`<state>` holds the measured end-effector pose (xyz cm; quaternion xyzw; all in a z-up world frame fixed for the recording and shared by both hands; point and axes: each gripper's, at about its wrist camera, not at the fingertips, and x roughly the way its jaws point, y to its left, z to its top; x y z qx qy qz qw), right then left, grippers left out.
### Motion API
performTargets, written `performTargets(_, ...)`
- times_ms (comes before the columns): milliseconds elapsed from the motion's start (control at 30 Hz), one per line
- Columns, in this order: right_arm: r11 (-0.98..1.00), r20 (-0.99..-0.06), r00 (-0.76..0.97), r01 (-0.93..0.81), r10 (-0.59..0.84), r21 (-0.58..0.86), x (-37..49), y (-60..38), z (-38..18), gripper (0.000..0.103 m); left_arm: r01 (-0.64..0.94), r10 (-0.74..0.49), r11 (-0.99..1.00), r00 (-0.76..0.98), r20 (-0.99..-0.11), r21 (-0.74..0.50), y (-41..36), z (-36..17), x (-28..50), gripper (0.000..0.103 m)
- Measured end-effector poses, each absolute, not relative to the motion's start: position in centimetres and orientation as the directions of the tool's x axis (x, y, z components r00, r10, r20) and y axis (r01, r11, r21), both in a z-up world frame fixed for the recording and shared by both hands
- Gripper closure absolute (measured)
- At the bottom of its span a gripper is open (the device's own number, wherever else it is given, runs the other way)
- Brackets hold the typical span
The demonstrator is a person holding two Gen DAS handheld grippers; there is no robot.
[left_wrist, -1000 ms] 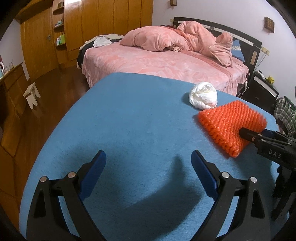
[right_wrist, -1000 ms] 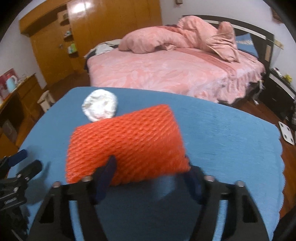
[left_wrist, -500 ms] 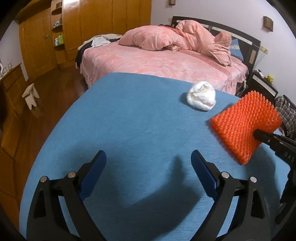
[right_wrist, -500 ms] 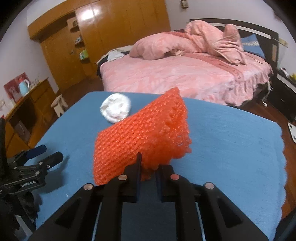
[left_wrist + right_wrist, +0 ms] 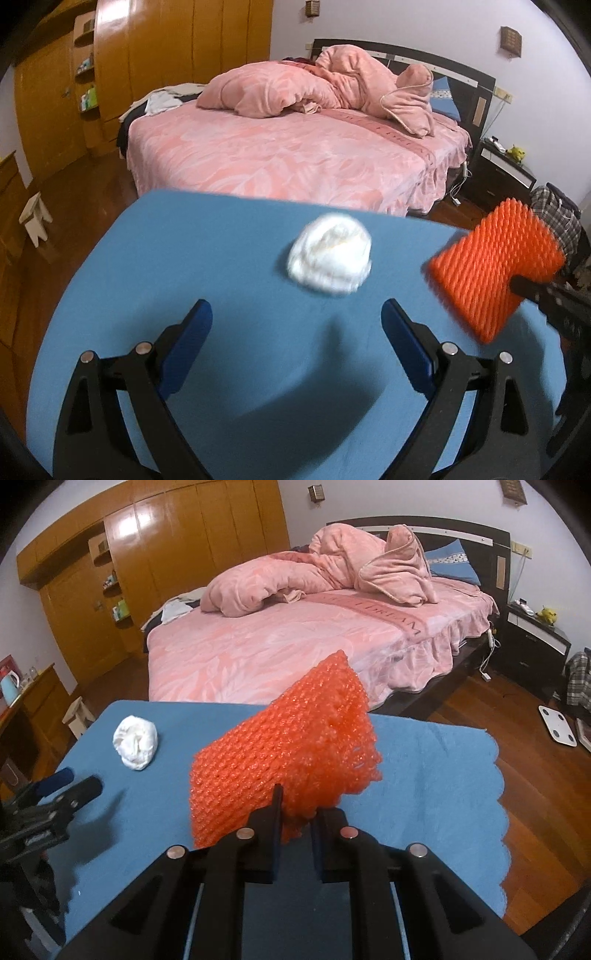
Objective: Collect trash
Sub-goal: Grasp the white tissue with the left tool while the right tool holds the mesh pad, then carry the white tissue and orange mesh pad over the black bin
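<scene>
Orange foam net (image 5: 284, 764) clamped in right gripper (image 5: 295, 816), lifted off blue tablecloth (image 5: 221, 280). Left gripper (image 5: 295, 325) spread apart, empty, facing crumpled white tissue wad (image 5: 330, 260).

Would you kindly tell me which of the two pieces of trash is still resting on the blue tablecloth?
The crumpled white tissue wad; the orange foam net sleeve is lifted, clamped in the right gripper.
</scene>
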<state>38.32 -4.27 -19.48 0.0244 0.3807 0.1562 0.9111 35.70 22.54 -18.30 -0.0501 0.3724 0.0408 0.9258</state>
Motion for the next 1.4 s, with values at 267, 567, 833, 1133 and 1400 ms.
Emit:
performTargets(267,0.952,-0.697,0.653,-0.254,0.297,0.168,38.8,-4.5,-20.6,0.089,-0.081,0.021,0.996,0.691,-0.723,-0.049,21.6,-19.3,40.7,0.021)
performTargets(567,0.952,-0.701,0.648,-0.256,0.299,0.169,38.9,-4.5,-20.8,0.089,-0.033,-0.004,0.999,0.672,-0.74,-0.035,20.4,-20.2,41.6,0.064)
performTargets(833,0.949,-0.695,0.65,-0.26,0.308,0.177,38.6,-4.5,-20.7,0.089,-0.034,-0.012,0.998,0.726,-0.688,-0.054,20.3,-18.3,39.5,0.066)
performTargets(1133,0.936,-0.671,0.655,-0.289,0.348,0.203,36.6,-4.6,-18.4,0.09,-0.066,0.022,0.997,0.768,-0.64,-0.044,19.6,-14.7,35.0,0.066)
performTargets(1400,0.926,-0.64,0.671,-0.309,0.375,0.219,33.0,-5.2,-15.4,0.09,-0.058,0.022,0.998,0.788,-0.615,-0.039,17.7,-11.7,30.9,0.066)
